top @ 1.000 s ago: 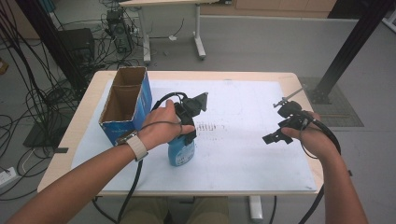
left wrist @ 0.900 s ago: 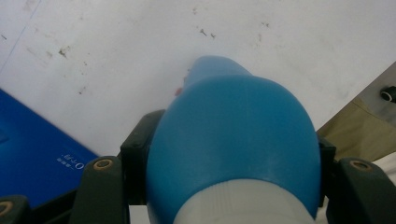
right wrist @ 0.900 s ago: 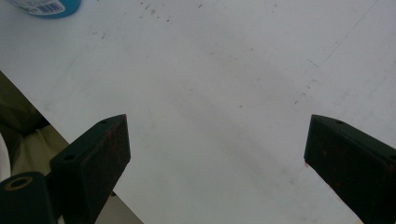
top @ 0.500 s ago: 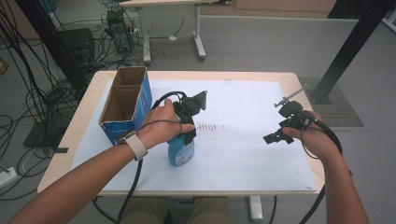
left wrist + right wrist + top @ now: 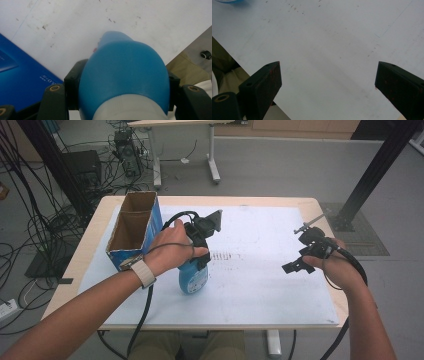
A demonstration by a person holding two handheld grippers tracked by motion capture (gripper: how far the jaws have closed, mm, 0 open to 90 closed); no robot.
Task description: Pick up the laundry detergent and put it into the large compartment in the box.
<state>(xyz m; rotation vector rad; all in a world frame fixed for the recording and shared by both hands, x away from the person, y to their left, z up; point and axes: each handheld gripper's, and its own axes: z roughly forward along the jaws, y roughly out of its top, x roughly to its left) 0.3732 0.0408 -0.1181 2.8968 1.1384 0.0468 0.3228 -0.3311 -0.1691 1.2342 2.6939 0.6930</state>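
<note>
A blue bottle [image 5: 194, 276] is shown standing upright on the white sheet [image 5: 260, 285] covering the surface [image 5: 95, 227], just beside the open blue cardboard box [image 5: 134, 227]. The left gripper [image 5: 199, 256] is seen clamped on the bottle; in the left gripper view, both jaws are pressed against the sides of the blue body [image 5: 123, 75] above its white band. The right gripper [image 5: 295, 266] is held above the sheet, well apart from the bottle, with its jaws spread wide and nothing between them.
</note>
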